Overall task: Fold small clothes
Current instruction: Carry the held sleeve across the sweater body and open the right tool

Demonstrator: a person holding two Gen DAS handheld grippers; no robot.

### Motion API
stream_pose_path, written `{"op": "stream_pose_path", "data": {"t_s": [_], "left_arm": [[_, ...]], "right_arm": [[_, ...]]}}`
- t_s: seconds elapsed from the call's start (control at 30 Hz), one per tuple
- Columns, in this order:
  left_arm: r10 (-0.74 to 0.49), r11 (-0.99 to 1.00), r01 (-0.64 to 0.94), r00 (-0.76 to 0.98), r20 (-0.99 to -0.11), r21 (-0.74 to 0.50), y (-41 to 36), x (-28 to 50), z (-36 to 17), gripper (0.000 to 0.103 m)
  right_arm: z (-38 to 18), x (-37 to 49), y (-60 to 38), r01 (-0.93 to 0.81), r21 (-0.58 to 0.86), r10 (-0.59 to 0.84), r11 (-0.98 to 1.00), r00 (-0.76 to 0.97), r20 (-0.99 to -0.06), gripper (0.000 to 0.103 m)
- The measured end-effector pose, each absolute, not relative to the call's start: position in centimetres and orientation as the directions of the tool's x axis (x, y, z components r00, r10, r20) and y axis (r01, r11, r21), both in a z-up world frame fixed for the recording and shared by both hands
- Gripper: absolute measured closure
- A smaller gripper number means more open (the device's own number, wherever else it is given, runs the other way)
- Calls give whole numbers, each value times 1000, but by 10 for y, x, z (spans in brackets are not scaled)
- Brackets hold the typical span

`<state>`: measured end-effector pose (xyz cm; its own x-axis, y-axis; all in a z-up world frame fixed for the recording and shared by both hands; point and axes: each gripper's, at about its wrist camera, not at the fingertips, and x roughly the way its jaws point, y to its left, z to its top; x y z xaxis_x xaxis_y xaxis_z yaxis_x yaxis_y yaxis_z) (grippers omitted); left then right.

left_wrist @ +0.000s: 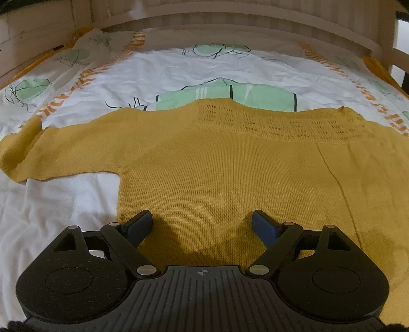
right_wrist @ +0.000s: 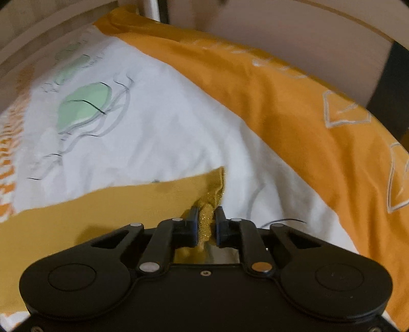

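A mustard-yellow knitted sweater [left_wrist: 230, 173] lies flat on the bed, its lace-patterned yoke toward the headboard and one sleeve [left_wrist: 51, 153] stretched out to the left. My left gripper [left_wrist: 202, 222] hovers over the sweater's lower body, open, with nothing between its blue pads. In the right wrist view the other sleeve [right_wrist: 127, 204] runs in from the left, and my right gripper [right_wrist: 206, 222] is shut on its glittery cuff [right_wrist: 213, 196], which is bunched between the pads.
The bed has a white sheet [left_wrist: 153, 74] printed with green and orange shapes. A wooden slatted headboard [left_wrist: 230, 23] stands behind it. An orange blanket [right_wrist: 294, 102] runs along the bed's right side, next to a wall.
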<state>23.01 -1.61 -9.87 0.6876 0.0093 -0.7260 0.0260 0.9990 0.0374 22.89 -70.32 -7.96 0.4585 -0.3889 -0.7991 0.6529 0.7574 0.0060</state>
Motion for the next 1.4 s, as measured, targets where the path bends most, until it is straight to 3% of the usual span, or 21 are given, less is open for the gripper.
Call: {"op": "stream_pose_path", "data": {"t_s": [0.33, 0.67, 0.8, 1.07, 1.4], "left_arm": [[-44, 997, 73, 630, -775, 3, -10, 233, -83, 21], [-100, 983, 180, 648, -755, 24, 7, 240, -18, 26], [-74, 988, 151, 661, -746, 36, 28, 247, -13, 26], [-141, 986, 21, 631, -763, -166, 83, 267, -19, 27], [-89, 987, -43, 656, -750, -155, 116, 280, -2, 27]], "right_arm": [[-15, 250, -634, 498, 49, -299, 866, 594, -747, 85], [19, 304, -495, 276, 146, -91, 950, 692, -716, 84], [15, 320, -433, 190, 180, -5, 965, 701, -713, 85], [-10, 345, -325, 50, 230, 134, 972, 685, -716, 85], [-57, 351, -201, -66, 327, 284, 943, 674, -682, 85]]}}
